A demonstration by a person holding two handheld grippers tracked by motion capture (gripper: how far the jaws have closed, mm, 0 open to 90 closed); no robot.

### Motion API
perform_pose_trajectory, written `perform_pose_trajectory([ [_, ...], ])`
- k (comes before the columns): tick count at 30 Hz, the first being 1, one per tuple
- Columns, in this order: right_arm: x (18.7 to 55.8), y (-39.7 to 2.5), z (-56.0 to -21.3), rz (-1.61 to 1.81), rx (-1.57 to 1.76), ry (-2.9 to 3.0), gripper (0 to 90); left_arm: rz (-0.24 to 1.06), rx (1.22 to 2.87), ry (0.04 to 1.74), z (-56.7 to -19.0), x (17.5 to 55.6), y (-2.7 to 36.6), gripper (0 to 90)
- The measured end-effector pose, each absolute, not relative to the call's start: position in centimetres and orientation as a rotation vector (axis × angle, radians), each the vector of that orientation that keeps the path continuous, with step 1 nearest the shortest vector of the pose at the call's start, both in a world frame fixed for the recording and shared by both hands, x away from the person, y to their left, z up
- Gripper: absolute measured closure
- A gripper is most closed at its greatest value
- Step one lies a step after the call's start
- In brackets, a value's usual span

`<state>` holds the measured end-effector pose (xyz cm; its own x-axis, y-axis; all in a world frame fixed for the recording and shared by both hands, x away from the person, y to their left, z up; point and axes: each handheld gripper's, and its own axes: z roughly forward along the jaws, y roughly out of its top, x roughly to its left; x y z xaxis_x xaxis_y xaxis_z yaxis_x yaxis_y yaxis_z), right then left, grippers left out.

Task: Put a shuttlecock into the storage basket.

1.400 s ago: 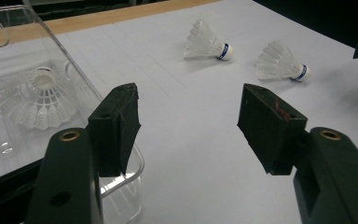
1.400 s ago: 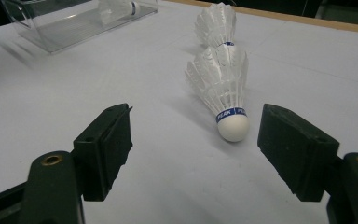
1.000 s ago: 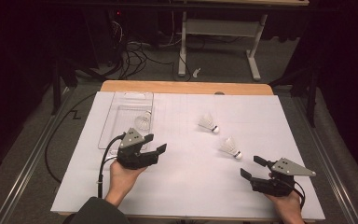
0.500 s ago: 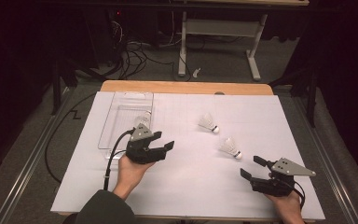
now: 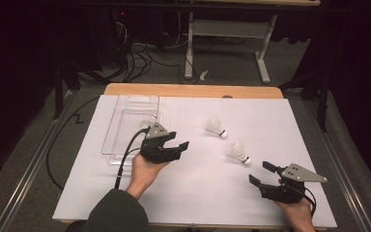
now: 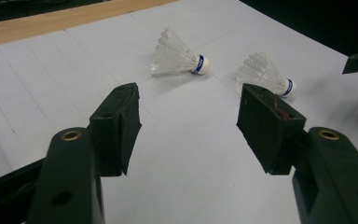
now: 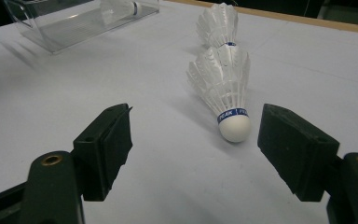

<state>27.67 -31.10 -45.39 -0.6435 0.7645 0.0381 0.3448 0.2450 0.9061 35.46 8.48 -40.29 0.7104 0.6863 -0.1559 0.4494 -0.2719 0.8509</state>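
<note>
Two white feather shuttlecocks lie on the white table top: one farther back (image 5: pixel 216 127) (image 6: pixel 179 58) (image 7: pixel 219 23), one nearer the right (image 5: pixel 238 152) (image 6: pixel 265 77) (image 7: pixel 221 88). A third shuttlecock (image 5: pixel 149 121) (image 7: pixel 121 7) rests in the clear plastic tray (image 5: pixel 125 104) (image 7: pixel 74 23). My left gripper (image 5: pixel 181 149) (image 6: pixel 189 126) is open and empty, just right of the tray, its jaws pointing at the two loose shuttlecocks. My right gripper (image 5: pixel 259 173) (image 7: pixel 196 149) is open low over the table, with the nearer shuttlecock's cork tip just ahead of its jaws.
A wooden strip (image 5: pixel 193 90) runs along the table's far edge. Beyond it are a desk frame (image 5: pixel 224 29) and cables on the floor (image 5: pixel 140 55). The left gripper's black cable (image 5: pixel 123 162) trails back toward the person's sleeve (image 5: pixel 116 212).
The left hand has carried its open gripper forward and to the right, away from the tray's front corner toward the loose shuttlecocks. The right gripper has stayed put.
</note>
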Motion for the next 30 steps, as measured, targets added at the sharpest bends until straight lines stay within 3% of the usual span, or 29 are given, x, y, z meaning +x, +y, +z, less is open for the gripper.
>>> perform_pose_trajectory([
  [30, 27.6, -31.1, -45.4, 1.375, 1.006, 2.114, 26.3, 0.299, 1.955, 0.89, -40.6, 39.5, 5.5, 40.5],
])
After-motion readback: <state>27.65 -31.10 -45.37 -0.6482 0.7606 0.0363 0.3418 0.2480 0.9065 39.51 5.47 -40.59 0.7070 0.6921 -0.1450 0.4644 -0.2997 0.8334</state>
